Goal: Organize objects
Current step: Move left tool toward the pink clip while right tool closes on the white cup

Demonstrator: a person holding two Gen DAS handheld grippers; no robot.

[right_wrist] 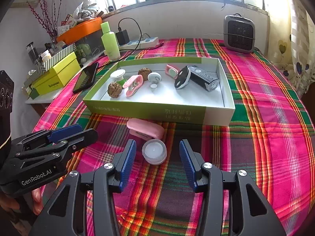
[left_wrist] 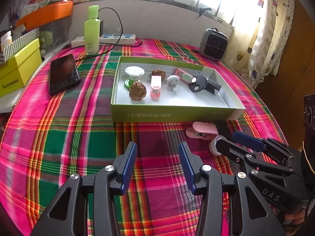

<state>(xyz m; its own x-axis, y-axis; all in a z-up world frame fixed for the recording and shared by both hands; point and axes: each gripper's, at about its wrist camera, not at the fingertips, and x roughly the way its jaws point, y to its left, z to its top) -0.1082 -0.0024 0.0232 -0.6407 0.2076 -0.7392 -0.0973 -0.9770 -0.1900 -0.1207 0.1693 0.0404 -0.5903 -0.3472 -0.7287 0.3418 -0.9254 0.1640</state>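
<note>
The small round clear plastic jar with a white lid [right_wrist: 154, 151] is being framed low in the centre of the right wrist view, standing on the plaid-clothed surface [right_wrist: 265, 137] just ahead of the right hand-held gripper [right_wrist: 157, 163]. Its blue ribbed pads are being held apart, either side of the jar, neither touching it. The jar being round, no long axis is being favoured.

The pink plastic stapler [right_wrist: 145, 130] is lying just behind the jar, crosswise. The left hand-held gripper [left_wrist: 157, 167], jaws apart and empty, is being held farther off, so the right one is judged the nearer.

In the shallow green-walled cardboard box [right_wrist: 157, 110] in mid-frame, two walnuts, a pink clip, a white suction hook, a spool and dark gadgets are already being kept.
</note>
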